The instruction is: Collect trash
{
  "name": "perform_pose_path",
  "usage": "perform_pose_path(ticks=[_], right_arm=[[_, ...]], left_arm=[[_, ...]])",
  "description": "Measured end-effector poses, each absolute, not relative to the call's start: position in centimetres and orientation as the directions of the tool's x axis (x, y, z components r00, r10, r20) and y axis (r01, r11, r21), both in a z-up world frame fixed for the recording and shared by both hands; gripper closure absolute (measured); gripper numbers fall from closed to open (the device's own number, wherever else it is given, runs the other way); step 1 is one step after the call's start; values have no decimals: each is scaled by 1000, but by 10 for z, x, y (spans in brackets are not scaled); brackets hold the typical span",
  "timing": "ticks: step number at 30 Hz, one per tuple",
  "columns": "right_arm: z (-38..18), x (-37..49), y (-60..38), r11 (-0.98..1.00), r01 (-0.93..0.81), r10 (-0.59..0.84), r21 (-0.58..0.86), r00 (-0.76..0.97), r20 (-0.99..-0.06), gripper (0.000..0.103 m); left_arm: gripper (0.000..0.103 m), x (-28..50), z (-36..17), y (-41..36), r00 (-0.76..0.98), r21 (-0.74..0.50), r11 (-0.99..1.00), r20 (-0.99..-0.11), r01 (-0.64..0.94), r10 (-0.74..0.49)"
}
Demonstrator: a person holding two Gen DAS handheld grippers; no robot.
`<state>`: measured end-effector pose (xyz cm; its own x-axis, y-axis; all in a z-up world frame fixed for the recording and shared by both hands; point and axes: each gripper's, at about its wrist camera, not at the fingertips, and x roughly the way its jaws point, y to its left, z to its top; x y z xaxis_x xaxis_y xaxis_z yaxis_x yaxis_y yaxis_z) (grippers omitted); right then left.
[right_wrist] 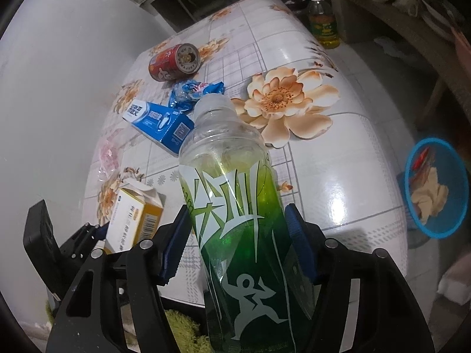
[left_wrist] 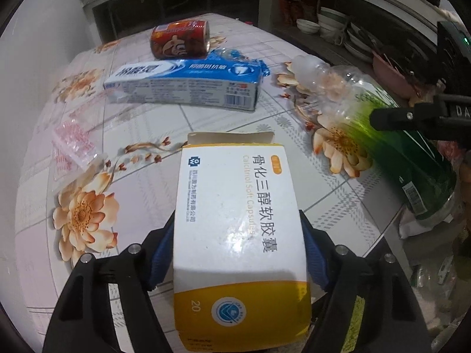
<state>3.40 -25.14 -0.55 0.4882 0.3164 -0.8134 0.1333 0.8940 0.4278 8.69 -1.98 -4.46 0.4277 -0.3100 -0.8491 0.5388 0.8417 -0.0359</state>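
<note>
My left gripper (left_wrist: 237, 226) is shut on a white and yellow medicine box (left_wrist: 238, 235) with its far flap open, held above the table; the box also shows in the right wrist view (right_wrist: 134, 217). My right gripper (right_wrist: 235, 220) is shut on a green plastic bottle (right_wrist: 235, 206), which also shows in the left wrist view (left_wrist: 382, 141). On the table lie a red can (left_wrist: 180, 38), a blue toothpaste box (left_wrist: 185, 85), a crumpled blue wrapper (right_wrist: 195, 91) and a pink plastic bag (left_wrist: 73, 144).
The table has a floral cloth (right_wrist: 338, 158) and stands against a white wall on the left. A blue waste basket (right_wrist: 435, 188) with paper in it stands on the floor to the right. Shelves with bowls (left_wrist: 323, 26) are behind. An oil bottle (right_wrist: 322, 20) stands on the floor.
</note>
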Motion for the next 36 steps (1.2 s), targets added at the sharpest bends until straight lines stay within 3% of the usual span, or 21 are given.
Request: perform_pose_path(ticks=[36], right_arm=[[1,19,-266,841,137,376,523,546,-749,43]], left_arm=[[32,76,-29,-32,481,1,844,-823,536,-304]])
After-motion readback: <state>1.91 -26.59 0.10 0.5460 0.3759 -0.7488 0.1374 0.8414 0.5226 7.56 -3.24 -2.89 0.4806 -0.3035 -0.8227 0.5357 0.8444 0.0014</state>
